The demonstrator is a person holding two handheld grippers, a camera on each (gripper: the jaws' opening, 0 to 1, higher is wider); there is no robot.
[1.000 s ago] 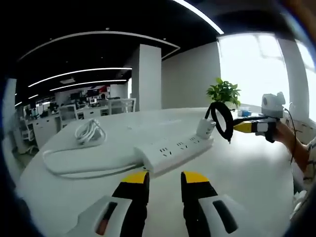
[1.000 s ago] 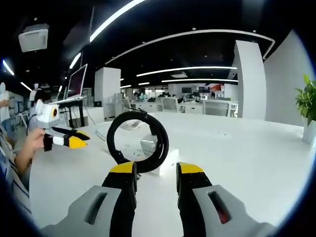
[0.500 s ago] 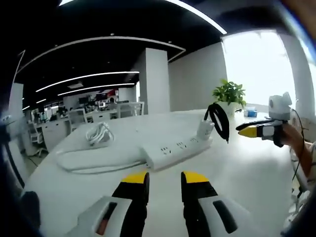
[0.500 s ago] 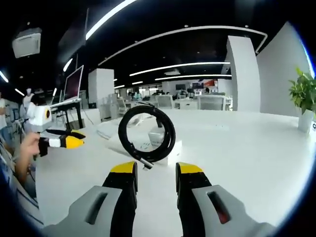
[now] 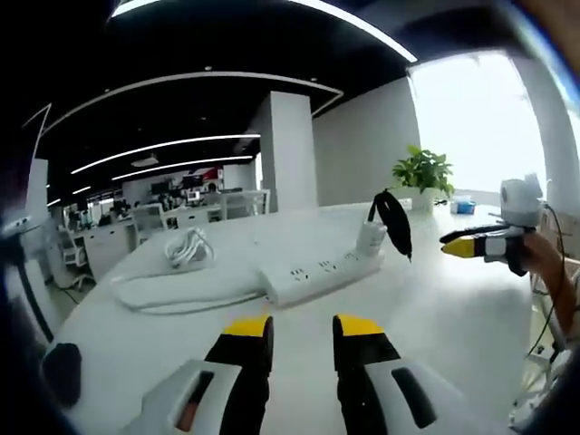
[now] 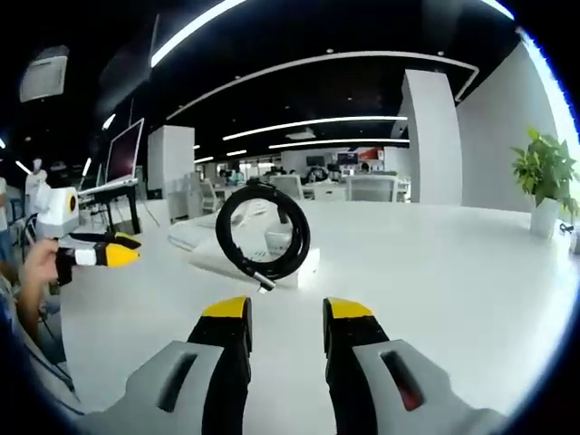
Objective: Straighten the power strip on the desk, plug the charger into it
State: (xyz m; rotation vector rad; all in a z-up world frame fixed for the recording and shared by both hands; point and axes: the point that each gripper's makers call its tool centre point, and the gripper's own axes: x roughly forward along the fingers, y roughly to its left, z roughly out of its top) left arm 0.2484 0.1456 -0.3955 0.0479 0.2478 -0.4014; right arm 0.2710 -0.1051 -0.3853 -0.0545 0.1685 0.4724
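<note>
The strip (image 5: 324,274) lies on the white desk (image 5: 453,317), well in from its edges, with the charger (image 5: 370,239) standing plugged in at its right end and a black cable coil (image 5: 391,220) hanging from it. Both the left gripper (image 5: 302,328) and the right gripper (image 6: 286,312) hover with jaws parted, holding nothing. A white bundled cord (image 5: 185,246) rests beyond the strip.
</note>
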